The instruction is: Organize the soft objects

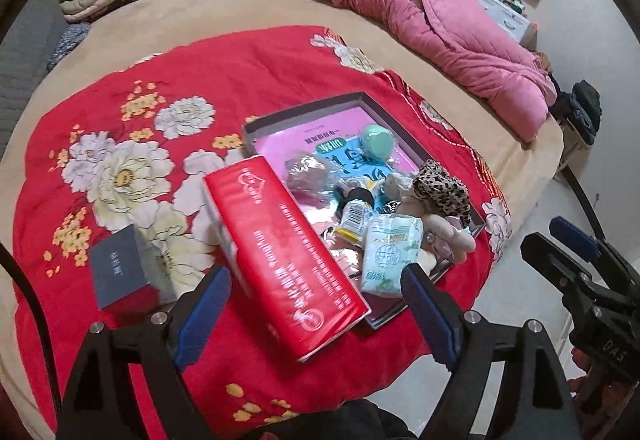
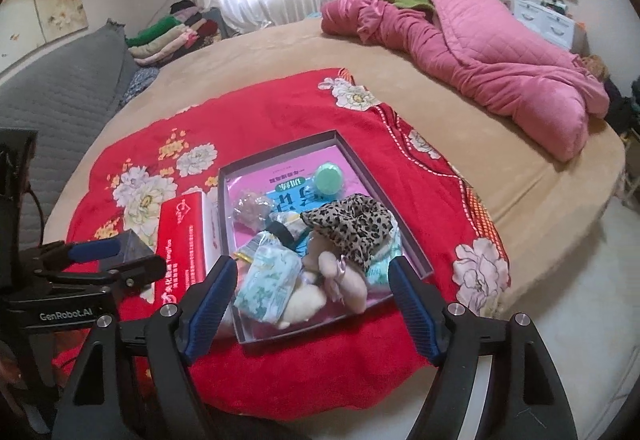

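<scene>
1. Several soft things lie heaped in the near end of a shallow grey tray (image 2: 400, 224) on the red floral blanket (image 2: 280, 108): a leopard-print fabric piece (image 2: 352, 226), a beige plush toy (image 2: 344, 280) just under it, and a pale green-printed tissue pack (image 2: 268, 284) leaning against the plush; a mint-green ball (image 2: 329, 179) sits apart toward the far end, on a pink printed sheet that lines the tray.
2. A long red tissue box (image 1: 288, 260) lies on the blanket just beside the tray's left wall, its near corner overlapping the rim as the left wrist view shows it.
3. The left gripper (image 1: 316, 312) hangs over the red box with its blue-padded jaws spread wide and nothing pressed between them; the right gripper (image 2: 312, 304) hangs over the heap, likewise spread and empty.
4. Judging from this, the next pick is not yet begun; a good grasp likely means coming down on one item only, since the heap is tangled.
5. The plush and leopard cloth look limp and will likely sag and drag neighbours; pinching the bulk rather than an edge seems safer.
6. The tissue pack is crinkly film over soft filling, probably slippery; the box looks stiffer with flat faces.
7. A small grey card (image 1: 116, 272) lies on the blanket left of the box; a pink quilt (image 2: 480, 56) is bunched well apart on the bed.
</scene>
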The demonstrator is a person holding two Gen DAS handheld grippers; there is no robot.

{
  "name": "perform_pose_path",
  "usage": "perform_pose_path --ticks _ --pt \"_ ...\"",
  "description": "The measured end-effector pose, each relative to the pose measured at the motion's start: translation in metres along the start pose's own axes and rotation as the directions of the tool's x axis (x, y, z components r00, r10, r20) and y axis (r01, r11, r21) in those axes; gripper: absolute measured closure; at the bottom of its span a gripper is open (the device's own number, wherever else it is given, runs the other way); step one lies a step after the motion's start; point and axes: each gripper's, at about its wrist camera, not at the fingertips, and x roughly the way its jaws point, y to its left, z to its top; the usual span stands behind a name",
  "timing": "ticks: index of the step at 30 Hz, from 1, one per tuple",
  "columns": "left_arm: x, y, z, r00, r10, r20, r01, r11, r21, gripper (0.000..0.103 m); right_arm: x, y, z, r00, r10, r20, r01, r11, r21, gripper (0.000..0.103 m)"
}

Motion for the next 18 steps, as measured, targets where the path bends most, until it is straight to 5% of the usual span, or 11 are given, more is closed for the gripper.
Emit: perform_pose_path --ticks 18 --pt "-0.042 0.032 -0.033 0.996 0.044 0.072 -0.04 0.997 -0.064 0.014 -0.008 0.026 -0.018 0.998 -0.064 0.023 0.064 0.998 0.014 0.024"
